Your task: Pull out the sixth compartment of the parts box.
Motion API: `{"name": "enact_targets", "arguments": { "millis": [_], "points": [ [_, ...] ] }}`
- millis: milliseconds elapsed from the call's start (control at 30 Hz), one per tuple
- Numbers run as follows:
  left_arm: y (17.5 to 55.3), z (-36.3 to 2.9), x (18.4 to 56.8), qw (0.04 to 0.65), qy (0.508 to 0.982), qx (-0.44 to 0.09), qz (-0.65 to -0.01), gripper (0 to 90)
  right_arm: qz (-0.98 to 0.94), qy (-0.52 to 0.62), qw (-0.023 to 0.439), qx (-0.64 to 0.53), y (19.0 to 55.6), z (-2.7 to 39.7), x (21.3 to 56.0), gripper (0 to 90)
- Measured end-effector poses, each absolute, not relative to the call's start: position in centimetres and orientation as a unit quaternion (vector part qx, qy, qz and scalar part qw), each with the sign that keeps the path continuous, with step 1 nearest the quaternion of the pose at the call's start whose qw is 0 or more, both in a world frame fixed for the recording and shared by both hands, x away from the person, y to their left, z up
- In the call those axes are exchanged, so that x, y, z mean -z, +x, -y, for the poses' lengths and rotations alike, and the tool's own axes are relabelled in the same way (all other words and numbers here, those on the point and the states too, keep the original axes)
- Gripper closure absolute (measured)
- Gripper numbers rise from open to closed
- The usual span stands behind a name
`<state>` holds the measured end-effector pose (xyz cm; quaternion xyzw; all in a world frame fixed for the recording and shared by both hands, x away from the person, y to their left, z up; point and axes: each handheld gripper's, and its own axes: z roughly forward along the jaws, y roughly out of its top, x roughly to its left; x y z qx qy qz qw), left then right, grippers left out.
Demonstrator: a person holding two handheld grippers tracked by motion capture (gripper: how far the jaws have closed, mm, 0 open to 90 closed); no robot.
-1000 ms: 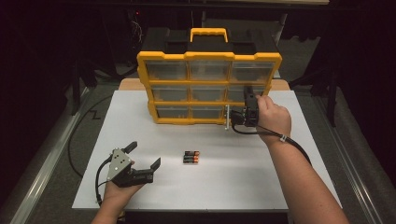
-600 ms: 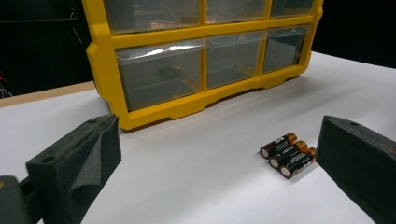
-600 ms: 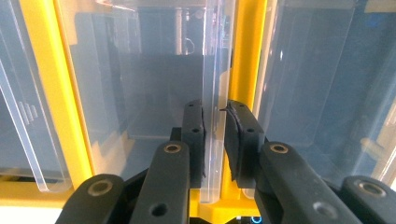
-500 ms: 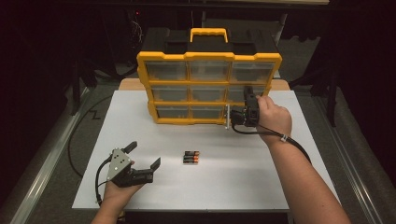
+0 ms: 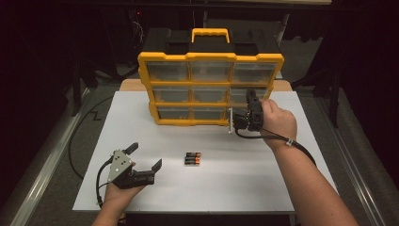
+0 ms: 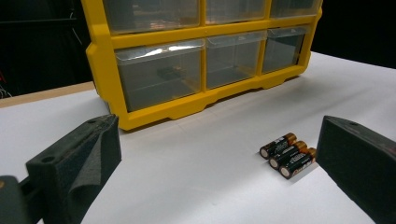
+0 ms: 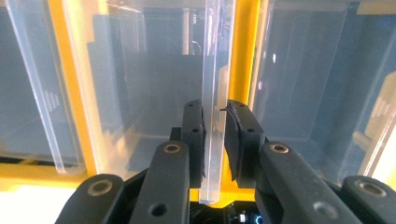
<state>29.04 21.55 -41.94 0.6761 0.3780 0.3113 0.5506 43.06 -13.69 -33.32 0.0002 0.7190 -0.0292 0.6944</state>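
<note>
The right gripper (image 7: 214, 135) pinches the clear drawer's pull lip (image 7: 212, 93) at the organizer's (image 5: 210, 89) lower right, ready to slide it open; the left gripper (image 5: 146, 162) rests wide open near the tabletop's front-left corner, batteries (image 5: 192, 158) waiting mid-tabletop.

My left gripper (image 5: 143, 159) is black, with a grey three-cornered plate on top and a black cable looping behind it. My right gripper (image 7: 214, 140) has black jaws too — round screw holes dot them. A thin band sits on that wrist.
</note>
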Motion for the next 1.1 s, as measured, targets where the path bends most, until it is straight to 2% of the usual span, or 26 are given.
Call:
{"name": "enact_targets", "arguments": {
  "millis": [1100],
  "points": [
    [29.0, -21.5, 41.9, 0.552, 0.678, -0.309, -0.374, 1.4, -0.731, -0.011, 0.681, 0.026, 39.5, 14.0, 32.9, 80.2]
  ]
}}
